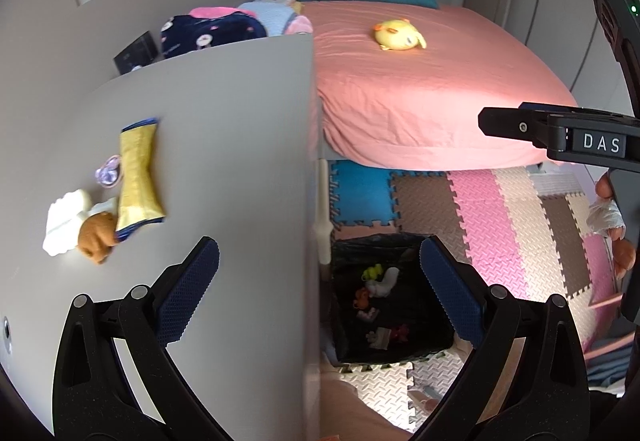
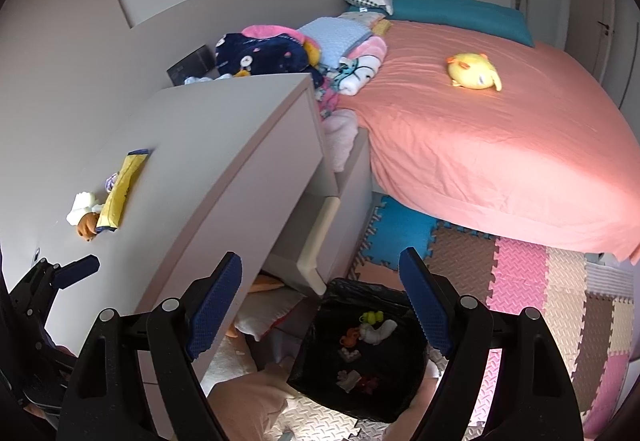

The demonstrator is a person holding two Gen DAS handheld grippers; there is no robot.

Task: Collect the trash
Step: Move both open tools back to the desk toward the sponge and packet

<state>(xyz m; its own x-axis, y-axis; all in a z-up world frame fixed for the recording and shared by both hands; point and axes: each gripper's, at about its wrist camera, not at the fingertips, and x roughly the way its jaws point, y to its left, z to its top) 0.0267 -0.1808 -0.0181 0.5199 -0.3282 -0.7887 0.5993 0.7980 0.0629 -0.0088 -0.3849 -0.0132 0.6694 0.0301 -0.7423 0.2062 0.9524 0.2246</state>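
A yellow snack wrapper [image 1: 138, 177] lies on the grey dresser top [image 1: 224, 145], with a small purple wrapper [image 1: 107, 171], white crumpled tissue [image 1: 64, 221] and a brown scrap [image 1: 95, 237] beside it. They also show in the right wrist view: the yellow wrapper [image 2: 120, 193]. A bin lined with a black bag [image 1: 384, 297] stands on the floor by the dresser and holds several scraps; it also shows in the right wrist view [image 2: 360, 349]. My left gripper [image 1: 320, 285] is open and empty over the dresser edge. My right gripper [image 2: 320, 305] is open and empty above the bin.
A bed with a pink sheet [image 2: 500, 129] and a yellow plush toy [image 2: 474, 71] fills the right. Folded blankets [image 2: 280, 49] pile behind the dresser. Coloured foam mats [image 2: 540, 281] cover the floor. A dresser drawer [image 2: 316, 241] is pulled open.
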